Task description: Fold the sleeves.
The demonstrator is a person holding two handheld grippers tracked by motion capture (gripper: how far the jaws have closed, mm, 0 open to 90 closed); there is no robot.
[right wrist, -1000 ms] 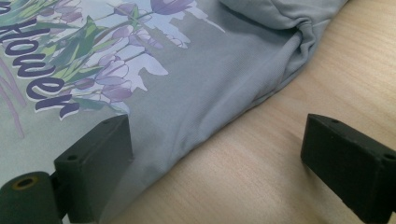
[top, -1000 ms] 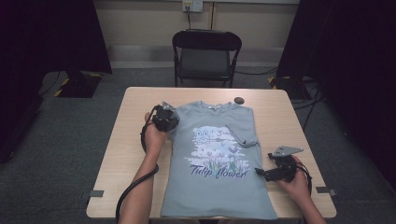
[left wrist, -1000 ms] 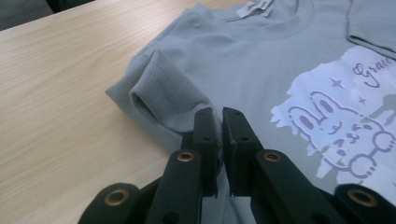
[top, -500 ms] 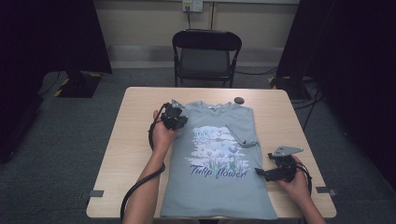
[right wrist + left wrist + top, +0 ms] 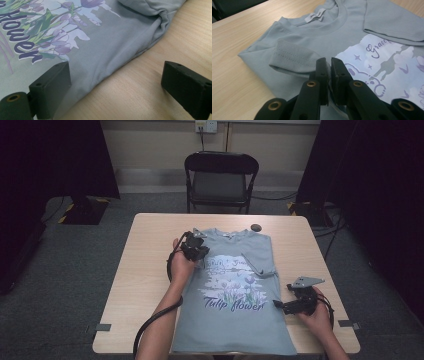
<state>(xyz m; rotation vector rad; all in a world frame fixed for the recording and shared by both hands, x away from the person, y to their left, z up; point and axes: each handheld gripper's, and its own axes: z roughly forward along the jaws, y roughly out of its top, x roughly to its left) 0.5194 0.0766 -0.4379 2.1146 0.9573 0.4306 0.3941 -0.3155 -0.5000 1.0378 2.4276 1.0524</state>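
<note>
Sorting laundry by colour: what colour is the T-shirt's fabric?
The T-shirt is pale grey-blue; the left gripper view shows it best.

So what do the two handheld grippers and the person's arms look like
Both are black. The left gripper has blocky fingers with brass-coloured pivot rivets; a black cable trails from it. The right gripper carries a grey three-cornered plate. No sleeves show on the forearms.

Matt cloth T-shirt [image 5: 235,295], wood-grain table [image 5: 145,270]

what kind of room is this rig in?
Likely a lab or recording studio, not a home: black curtains hang on both sides, a lone black folding chair faces the light wooden table, and cables trail across grey carpet.
</note>
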